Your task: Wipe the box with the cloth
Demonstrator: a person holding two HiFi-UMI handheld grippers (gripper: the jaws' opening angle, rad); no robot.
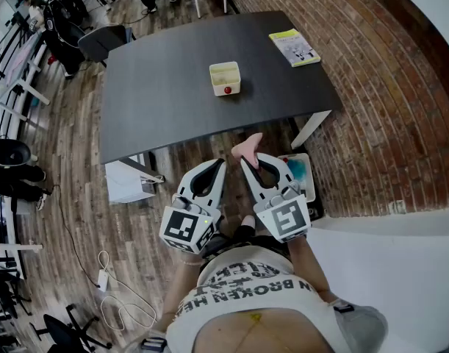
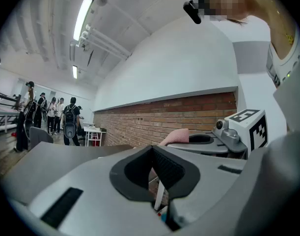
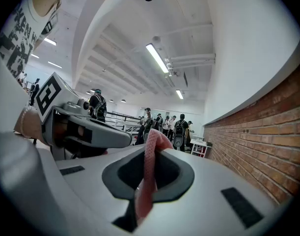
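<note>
Head view: right gripper (image 1: pixel 245 161), fingers clamped on the cloth (image 1: pixel 248 146) ready for wiping; left gripper (image 1: pixel 221 165) fingers closed, empty; box (image 1: pixel 225 78) waits well ahead on the counter (image 1: pixel 165 87).

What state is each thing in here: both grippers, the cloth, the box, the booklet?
Left gripper: shut, empty.
Right gripper: shut on cloth.
Cloth: pinched, sticking out past the jaws, short of the table.
Box: upright on table, open-topped, red thing inside, untouched.
Booklet: closed, flat on table.
</note>
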